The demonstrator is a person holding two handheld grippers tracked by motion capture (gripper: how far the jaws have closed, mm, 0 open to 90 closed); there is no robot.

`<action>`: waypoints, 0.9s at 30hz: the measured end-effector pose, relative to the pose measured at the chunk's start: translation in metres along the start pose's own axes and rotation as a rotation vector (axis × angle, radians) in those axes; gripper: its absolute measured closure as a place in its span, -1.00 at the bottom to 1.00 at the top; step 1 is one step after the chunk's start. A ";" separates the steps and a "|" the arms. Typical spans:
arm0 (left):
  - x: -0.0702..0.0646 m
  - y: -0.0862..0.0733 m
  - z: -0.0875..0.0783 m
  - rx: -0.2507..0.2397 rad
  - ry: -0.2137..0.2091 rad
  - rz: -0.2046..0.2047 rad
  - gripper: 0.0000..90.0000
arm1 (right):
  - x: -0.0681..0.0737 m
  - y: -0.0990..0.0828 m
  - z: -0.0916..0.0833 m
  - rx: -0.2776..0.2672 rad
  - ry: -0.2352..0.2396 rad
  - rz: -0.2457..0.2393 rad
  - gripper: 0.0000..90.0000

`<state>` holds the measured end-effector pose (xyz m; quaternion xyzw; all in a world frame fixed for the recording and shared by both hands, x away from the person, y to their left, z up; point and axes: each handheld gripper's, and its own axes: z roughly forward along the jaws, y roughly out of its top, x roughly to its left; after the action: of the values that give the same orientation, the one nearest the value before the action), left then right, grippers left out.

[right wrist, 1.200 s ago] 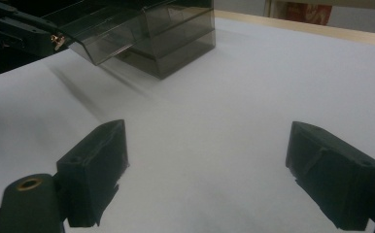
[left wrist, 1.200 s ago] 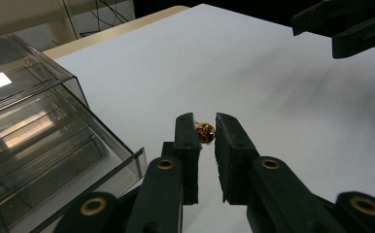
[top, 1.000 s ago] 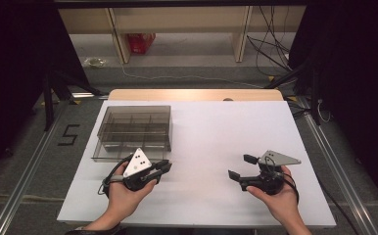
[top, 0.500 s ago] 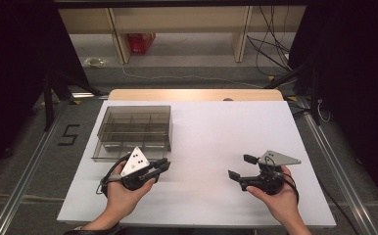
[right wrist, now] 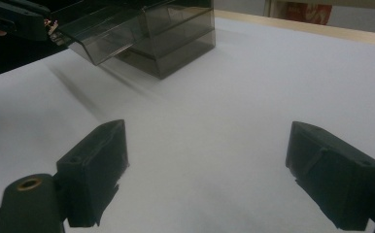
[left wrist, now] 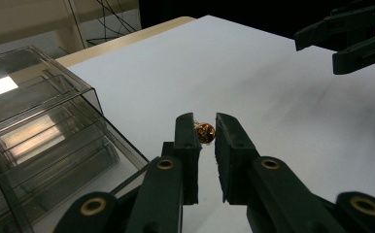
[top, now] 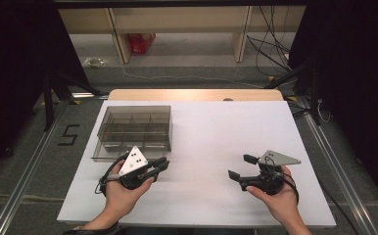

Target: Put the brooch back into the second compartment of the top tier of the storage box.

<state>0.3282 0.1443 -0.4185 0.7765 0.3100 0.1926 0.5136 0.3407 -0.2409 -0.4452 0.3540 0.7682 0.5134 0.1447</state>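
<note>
My left gripper (top: pixel 163 164) hovers just off the near right corner of a smoky clear compartment box (top: pixel 133 129). In the left gripper view its jaws (left wrist: pixel 205 125) stand nearly together, shut on a small shiny gold trinket (left wrist: pixel 205 132) pinched at their tips. The box (left wrist: pixel 35 141) lies close on the left there. My right gripper (top: pixel 241 166) is at the near right of the table, held low over the white top (top: pixel 216 132), open with nothing between its jaws (right wrist: pixel 207 136). Its view looks across at the box (right wrist: pixel 151 34) and the left gripper (right wrist: pixel 15 19).
The white table top has a wooden strip (top: pixel 192 94) along its far edge. Beyond it are shelf legs, cables (top: pixel 270 44) and a red bag (top: pixel 140 41) on the floor. Metal rails (top: pixel 25 171) run along both sides of the table.
</note>
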 end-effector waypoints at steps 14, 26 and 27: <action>0.004 0.002 -0.003 -0.009 0.011 -0.005 0.77 | 0.000 0.000 0.000 -0.002 0.000 -0.004 -0.65; 0.006 0.003 -0.005 -0.015 0.017 -0.009 0.77 | 0.000 0.000 0.000 -0.002 0.000 -0.003 -0.65; 0.006 0.003 -0.005 -0.014 0.016 -0.009 0.77 | 0.000 0.000 0.000 -0.002 0.000 -0.003 -0.65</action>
<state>0.3303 0.1513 -0.4140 0.7699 0.3164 0.1988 0.5173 0.3407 -0.2413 -0.4450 0.3526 0.7682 0.5140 0.1460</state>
